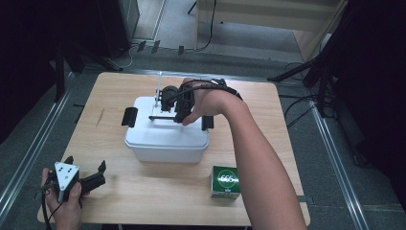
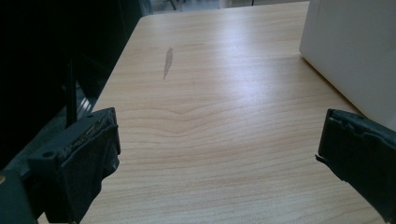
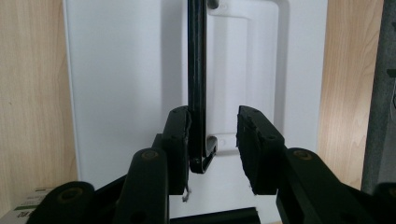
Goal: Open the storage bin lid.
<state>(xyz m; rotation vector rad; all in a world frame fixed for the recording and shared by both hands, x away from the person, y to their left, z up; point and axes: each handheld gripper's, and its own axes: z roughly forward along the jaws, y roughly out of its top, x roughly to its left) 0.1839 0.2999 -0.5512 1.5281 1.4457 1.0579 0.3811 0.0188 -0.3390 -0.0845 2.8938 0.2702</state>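
A white lidded box [image 1: 165,139] stands in the middle of the wooden table [image 1: 115,86]. A thin black carrying handle [image 1: 160,117] stands raised on its lid. My right gripper [image 1: 177,112] hangs over the lid, pointing down. In the right gripper view the handle [image 3: 196,70] runs between my jaws [image 3: 213,121]; it touches the left one and a gap separates it from the right one, so the gripper is open. My left gripper [image 1: 86,164] rests at the table's near left corner, open and holding nothing [image 2: 223,130]. The box's wall [image 2: 355,51] shows ahead on its right.
A small green carton [image 1: 225,181] stands in front of the box, toward the right. Black latches [image 1: 129,116] [image 1: 207,122] sit at the box's two ends. Bare wood lies left of the box and along the near edge. Black stands and cables surround the table.
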